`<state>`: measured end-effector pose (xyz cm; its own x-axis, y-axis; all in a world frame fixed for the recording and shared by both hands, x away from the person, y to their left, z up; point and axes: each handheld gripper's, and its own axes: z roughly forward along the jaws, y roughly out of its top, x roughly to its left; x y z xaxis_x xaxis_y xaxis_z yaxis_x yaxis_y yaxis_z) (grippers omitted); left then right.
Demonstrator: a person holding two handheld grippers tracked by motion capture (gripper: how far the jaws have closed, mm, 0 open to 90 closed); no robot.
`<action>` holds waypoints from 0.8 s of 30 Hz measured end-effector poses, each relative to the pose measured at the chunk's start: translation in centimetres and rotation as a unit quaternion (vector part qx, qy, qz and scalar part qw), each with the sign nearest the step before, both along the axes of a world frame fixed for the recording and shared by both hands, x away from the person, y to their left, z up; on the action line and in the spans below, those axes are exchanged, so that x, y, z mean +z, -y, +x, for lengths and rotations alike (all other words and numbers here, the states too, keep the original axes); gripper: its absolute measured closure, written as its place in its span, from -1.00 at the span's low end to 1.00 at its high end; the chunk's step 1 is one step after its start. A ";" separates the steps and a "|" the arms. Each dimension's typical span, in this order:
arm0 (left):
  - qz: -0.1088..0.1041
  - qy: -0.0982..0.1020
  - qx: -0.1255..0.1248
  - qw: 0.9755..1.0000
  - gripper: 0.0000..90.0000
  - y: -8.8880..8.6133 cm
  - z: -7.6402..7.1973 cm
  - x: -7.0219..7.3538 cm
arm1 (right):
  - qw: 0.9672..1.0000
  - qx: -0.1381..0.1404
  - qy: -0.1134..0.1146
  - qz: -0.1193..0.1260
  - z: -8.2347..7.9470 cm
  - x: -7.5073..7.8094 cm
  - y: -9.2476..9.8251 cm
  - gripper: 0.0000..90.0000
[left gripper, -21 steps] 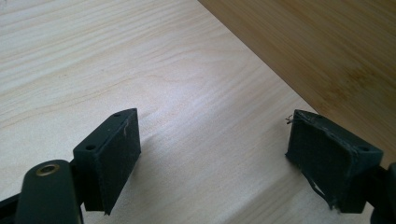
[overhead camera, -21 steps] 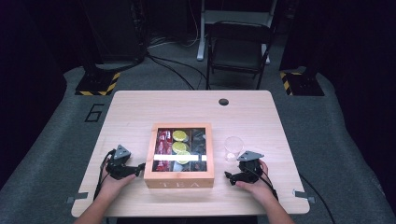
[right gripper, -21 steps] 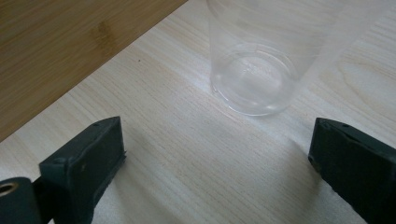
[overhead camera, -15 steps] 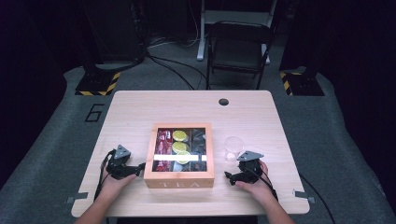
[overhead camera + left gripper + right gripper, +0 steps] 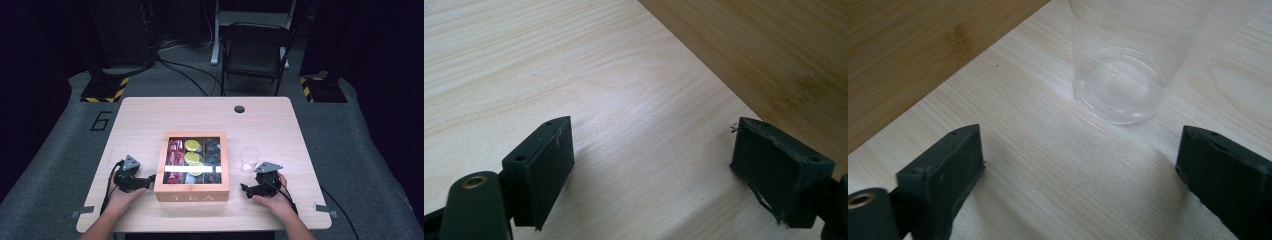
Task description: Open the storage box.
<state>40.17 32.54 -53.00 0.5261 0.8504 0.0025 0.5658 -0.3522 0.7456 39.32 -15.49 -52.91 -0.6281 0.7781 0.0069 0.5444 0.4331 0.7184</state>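
A wooden tea box (image 5: 192, 192) marked TEA sits mid-table, its clear lid showing red, yellow and dark packets. A clear plastic cup (image 5: 249, 158) stands upright just right of it. My left gripper (image 5: 148, 179) rests on the table against the box's left side, open, with bare tabletop between its pads (image 5: 546, 170) and the box wall (image 5: 774, 55) at the right. My right gripper (image 5: 244, 189) lies on the table in front of the cup, open and holding nothing. In the right gripper view the cup (image 5: 1120, 85) stands a little beyond the pads (image 5: 948, 170).
The light wood table (image 5: 150, 120) has a round cable hole (image 5: 239, 109) at its far edge. A dark folding chair (image 5: 255, 50) stands beyond the table. Cables trail from both grippers toward the front edge.
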 end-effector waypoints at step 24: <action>-0.025 -0.027 0.000 0.999 -0.10 -0.6 -0.6 1.6 | 1.000 -0.020 -0.011 -0.011 -0.6 1.9 0.7 -0.14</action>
